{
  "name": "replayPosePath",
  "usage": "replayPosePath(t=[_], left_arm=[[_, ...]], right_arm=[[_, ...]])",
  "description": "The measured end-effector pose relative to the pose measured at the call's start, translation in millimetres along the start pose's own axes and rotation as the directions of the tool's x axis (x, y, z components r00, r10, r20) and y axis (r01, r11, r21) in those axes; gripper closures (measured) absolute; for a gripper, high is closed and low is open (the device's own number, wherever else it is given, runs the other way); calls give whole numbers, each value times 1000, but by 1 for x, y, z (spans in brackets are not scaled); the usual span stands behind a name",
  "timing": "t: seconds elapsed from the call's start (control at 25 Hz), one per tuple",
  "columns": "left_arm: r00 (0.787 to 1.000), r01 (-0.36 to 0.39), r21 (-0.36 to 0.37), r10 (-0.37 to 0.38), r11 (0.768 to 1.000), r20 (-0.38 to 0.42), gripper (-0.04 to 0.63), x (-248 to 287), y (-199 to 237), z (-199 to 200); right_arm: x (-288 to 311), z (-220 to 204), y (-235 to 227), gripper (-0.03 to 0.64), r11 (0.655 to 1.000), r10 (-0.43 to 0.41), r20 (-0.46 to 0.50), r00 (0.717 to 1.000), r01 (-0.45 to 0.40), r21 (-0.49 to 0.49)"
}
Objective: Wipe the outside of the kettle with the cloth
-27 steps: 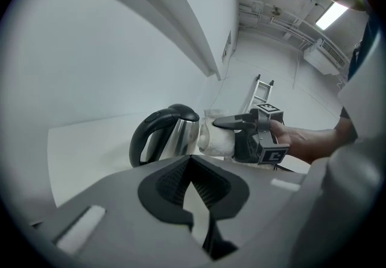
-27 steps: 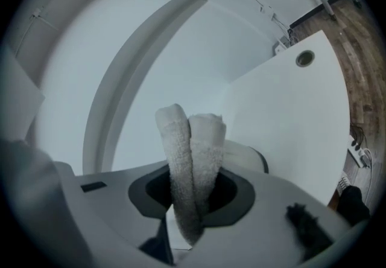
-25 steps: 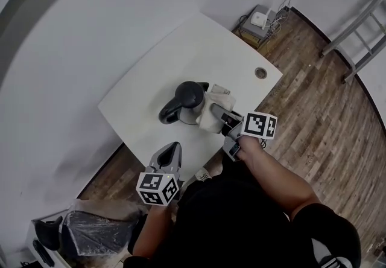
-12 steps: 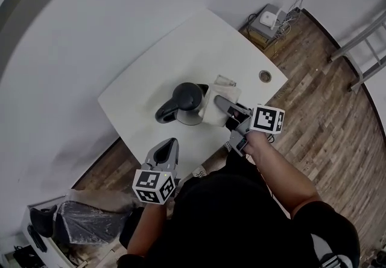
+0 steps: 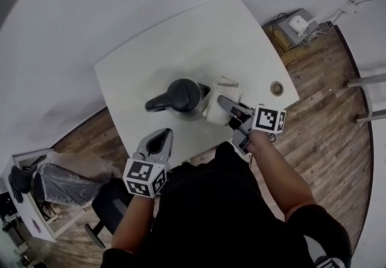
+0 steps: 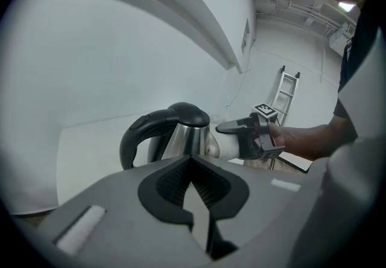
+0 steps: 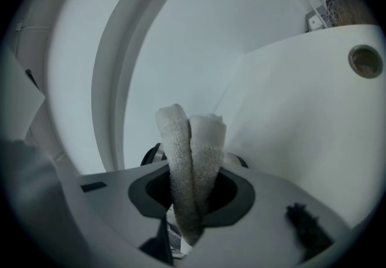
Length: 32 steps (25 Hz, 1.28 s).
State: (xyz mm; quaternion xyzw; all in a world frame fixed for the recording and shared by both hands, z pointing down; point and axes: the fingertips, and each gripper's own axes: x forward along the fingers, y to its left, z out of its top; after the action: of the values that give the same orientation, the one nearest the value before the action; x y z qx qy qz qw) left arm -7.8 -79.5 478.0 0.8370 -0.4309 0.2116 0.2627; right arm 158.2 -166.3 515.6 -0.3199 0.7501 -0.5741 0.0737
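Kettle (image 5: 183,96) side: cloth (image 5: 215,110) likely touching, pinched in right tongs (image 5: 222,100); left tongs (image 5: 164,133) closed, empty.

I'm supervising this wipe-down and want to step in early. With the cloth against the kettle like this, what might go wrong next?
1. Nothing steadies the kettle: the left gripper sits apart from it near the table's front edge, so the right gripper pushing the cloth against its side may slide or turn it.
2. The cloth is bunched in the jaws, so it may wipe only a narrow strip or work loose.
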Motion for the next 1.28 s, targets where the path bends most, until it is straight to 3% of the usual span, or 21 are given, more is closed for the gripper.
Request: replayPosePath(t=[0.16, 0.28, 0.52, 0.76, 1.08, 1.28], left_arm=[[996, -94, -80, 94, 992, -3, 588, 2, 10, -3], [986, -166, -179, 169, 970, 3, 588, 2, 15, -8], [957, -281, -257, 291, 925, -1, 588, 0, 10, -13], [944, -328, -268, 328, 906, -48, 588, 2, 0, -21], [932, -361, -268, 359, 893, -57, 588, 9, 4, -8], [930, -362, -274, 364, 891, -44, 588, 13, 6, -2]], right_arm=[[15, -4, -21, 517, 999, -9, -143, 990, 1, -54], [22, -7, -38, 517, 996, -26, -230, 973, 6, -88], [37, -10, -88, 517, 996, -82, -361, 929, 63, -64], [53, -15, -114, 517, 993, -122, -462, 878, 107, -58], [67, -8, -102, 517, 992, -93, -542, 835, 32, -121], [59, 9, -60, 517, 993, -24, -528, 849, -39, -109]])
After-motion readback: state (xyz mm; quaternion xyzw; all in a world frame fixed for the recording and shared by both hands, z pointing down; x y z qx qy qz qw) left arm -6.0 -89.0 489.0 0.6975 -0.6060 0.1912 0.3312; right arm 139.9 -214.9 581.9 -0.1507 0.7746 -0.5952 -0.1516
